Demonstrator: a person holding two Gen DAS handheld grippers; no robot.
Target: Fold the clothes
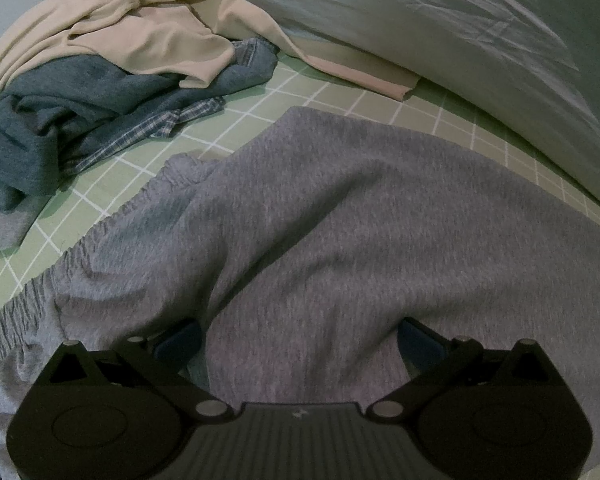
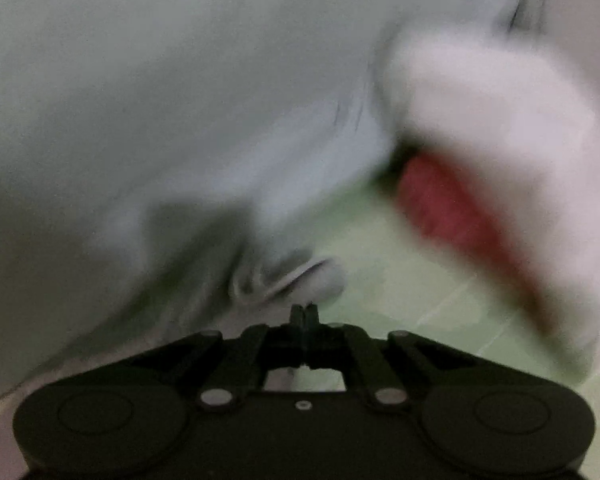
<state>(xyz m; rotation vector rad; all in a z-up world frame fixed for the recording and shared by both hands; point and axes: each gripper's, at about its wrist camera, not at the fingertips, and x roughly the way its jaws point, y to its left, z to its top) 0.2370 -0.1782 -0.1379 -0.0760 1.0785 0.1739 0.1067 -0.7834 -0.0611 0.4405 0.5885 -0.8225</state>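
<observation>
The left wrist camera sits just behind its gripper (image 1: 300,336) and looks steeply down along the fingers, close over the grey garment (image 1: 339,220) that fills the lower frame. Past it the view reaches the green checked sheet (image 1: 260,100), a clothes heap (image 1: 100,92) at upper left and a pale duvet (image 1: 439,28) at upper right.

The right wrist camera looks down less steeply from behind its own gripper (image 2: 304,314), very near the pale fabric (image 2: 180,100), and is badly blurred. A white bundle (image 2: 499,120) with a red patch (image 2: 451,204) lies right.

Both views show the green sheet (image 2: 399,280); whether the pale fabric is the duvet, I cannot tell.
</observation>
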